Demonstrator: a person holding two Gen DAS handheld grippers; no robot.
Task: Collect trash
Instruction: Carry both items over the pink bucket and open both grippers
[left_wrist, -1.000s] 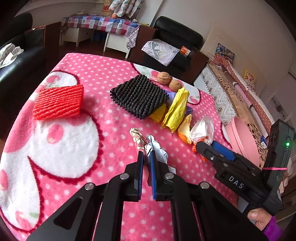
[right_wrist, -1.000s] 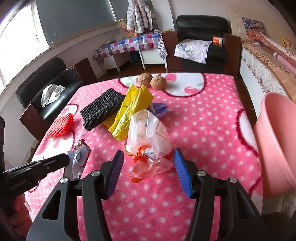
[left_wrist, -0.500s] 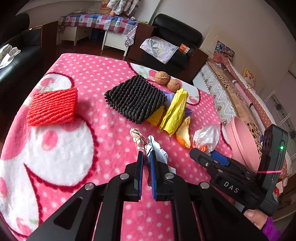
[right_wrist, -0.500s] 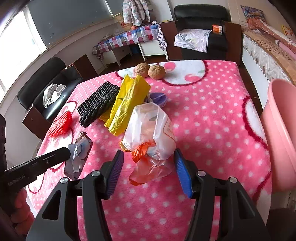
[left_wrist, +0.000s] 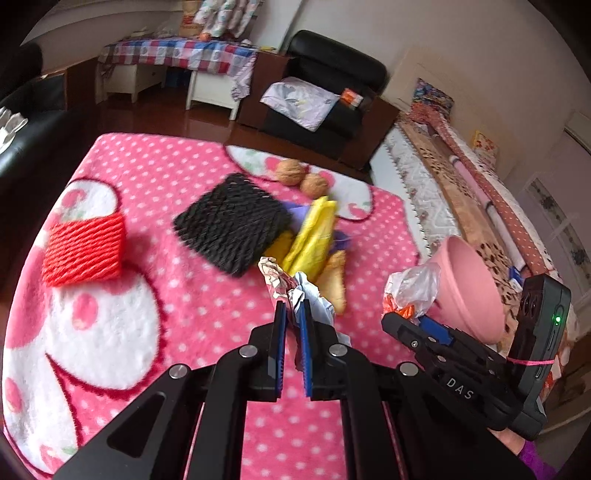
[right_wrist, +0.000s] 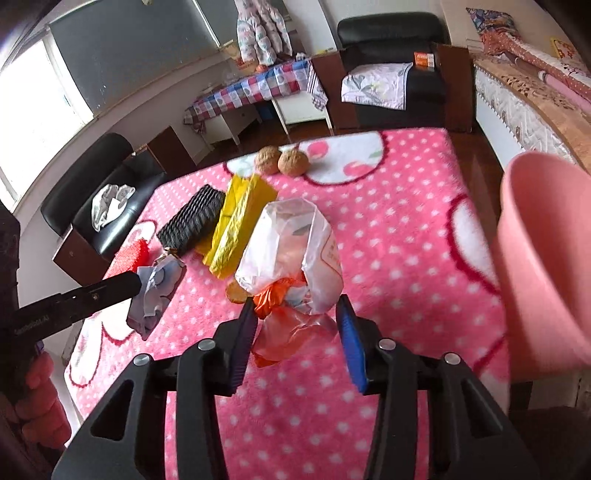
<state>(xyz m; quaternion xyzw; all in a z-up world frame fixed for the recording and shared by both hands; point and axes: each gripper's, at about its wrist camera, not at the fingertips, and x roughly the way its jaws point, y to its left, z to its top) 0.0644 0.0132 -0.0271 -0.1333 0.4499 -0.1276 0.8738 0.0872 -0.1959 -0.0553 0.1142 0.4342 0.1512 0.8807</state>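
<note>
The counter (left_wrist: 155, 177), draped in pink polka-dot fleece, is carrying red netting (left_wrist: 84, 250) left, black netting (left_wrist: 232, 223) centre, two walnuts (left_wrist: 302, 178) far, and a yellow bag (left_wrist: 313, 236).

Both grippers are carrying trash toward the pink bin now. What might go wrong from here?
The right gripper holds the loose plastic bag only by its crumpled bottom; it may slip out short of the pink bin. The left gripper pinches just an edge of the crumpled wrapper, which may pull free.
</note>
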